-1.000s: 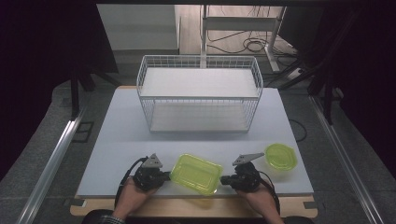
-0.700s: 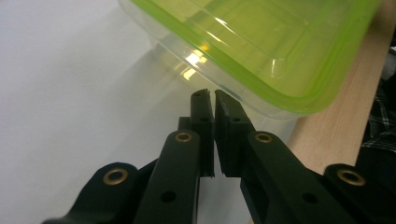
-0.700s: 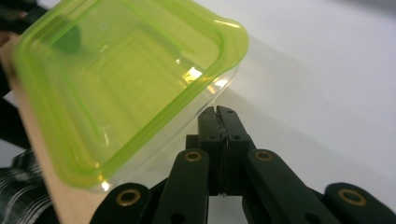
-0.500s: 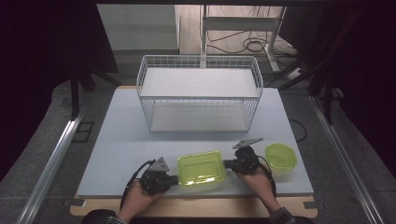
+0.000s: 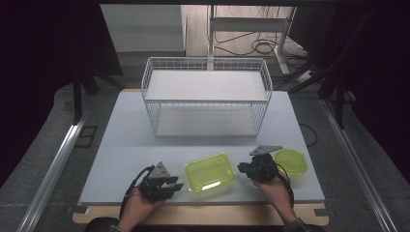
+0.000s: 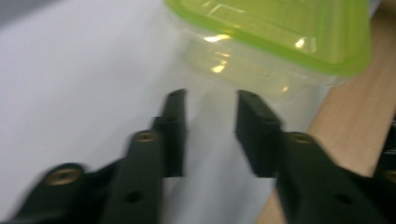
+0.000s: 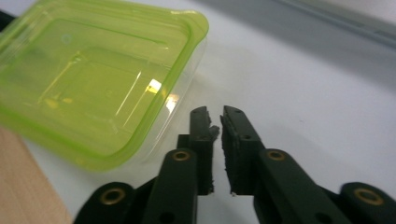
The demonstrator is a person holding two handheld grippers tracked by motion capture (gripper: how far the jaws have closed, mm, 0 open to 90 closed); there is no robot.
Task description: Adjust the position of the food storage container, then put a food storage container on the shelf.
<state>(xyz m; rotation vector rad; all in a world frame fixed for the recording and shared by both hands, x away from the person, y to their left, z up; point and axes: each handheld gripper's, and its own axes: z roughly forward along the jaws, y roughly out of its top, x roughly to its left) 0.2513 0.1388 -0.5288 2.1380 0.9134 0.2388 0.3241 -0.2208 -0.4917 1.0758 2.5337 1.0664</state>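
The rectangular green box [image 5: 210, 174] sits flat on the white desk [image 5: 121, 145], near the front edge, between the two grippers. Its lid is on; the lid is bright green and the body beneath it is clear.

Left gripper [image 5: 175, 185]: held in the person's left hand [image 5: 138, 205], just beside the box's left end. Its jaws have just been opening and now stand apart. In the left gripper view the gripper [image 6: 208, 100] shows a clear gap of white desk between the two pads, and the box [image 6: 280, 32] lies beyond the tips, untouched. The jaws are released with nothing between them.

Right gripper [image 5: 241, 168]: held in the right hand [image 5: 275, 191], just beside the box's right end. Its jaws have just been opening slightly. In the right gripper view the gripper [image 7: 214, 114] shows a narrow slit between the pads, and the box [image 7: 93, 79] lies off to one side of them, not between them. The jaws are released and grasp nothing.

A round green container [image 5: 291, 162] stands on the desk just to the right of the right gripper. A white wire basket [image 5: 205, 96] stands at the back of the desk, well apart from the box.
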